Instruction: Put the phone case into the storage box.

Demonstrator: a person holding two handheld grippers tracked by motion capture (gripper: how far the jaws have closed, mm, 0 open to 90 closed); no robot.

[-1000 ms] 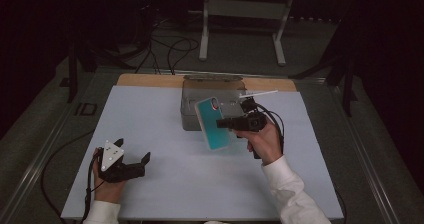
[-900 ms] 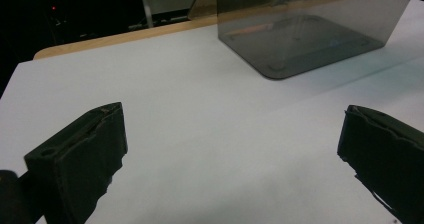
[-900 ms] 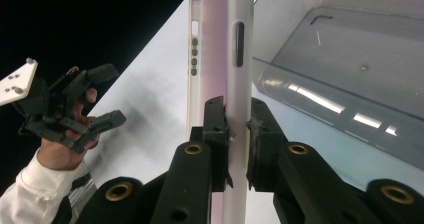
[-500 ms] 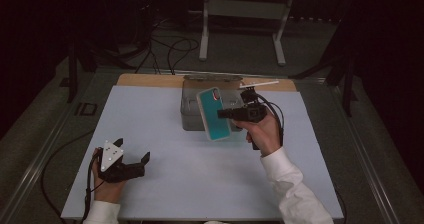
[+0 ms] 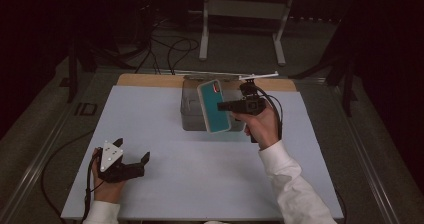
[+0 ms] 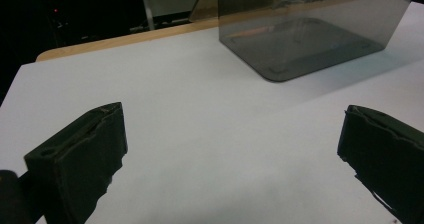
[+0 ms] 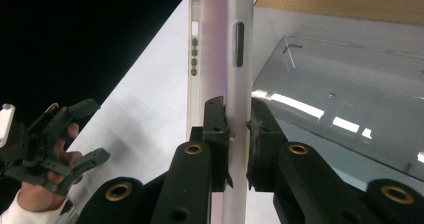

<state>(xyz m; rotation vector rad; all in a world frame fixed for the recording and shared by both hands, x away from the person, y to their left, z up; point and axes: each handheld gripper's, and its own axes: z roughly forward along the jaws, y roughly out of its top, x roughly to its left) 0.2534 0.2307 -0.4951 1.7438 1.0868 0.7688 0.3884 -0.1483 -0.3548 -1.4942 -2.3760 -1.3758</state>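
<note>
Right tool: clenched on the phone's edge, jaws pressing both faces
Phone: teal back, held in the air, tilted, above the near rim of the bin
Bin: clear grey, at the counter's far middle
Left tool: released, jaws wide apart with nothing between, low at the counter's near left, well apart from the bin
Counter: white sheet on a wooden top

Person with two hand-held grippers, white long sleeves

Left gripper: black, blocky jaws, grey three-cornered plate with pale dots, black cable. Right gripper: black, brass-ringed screw holes, white bar on top, looping black cable. White cuffs at both wrists.
</note>
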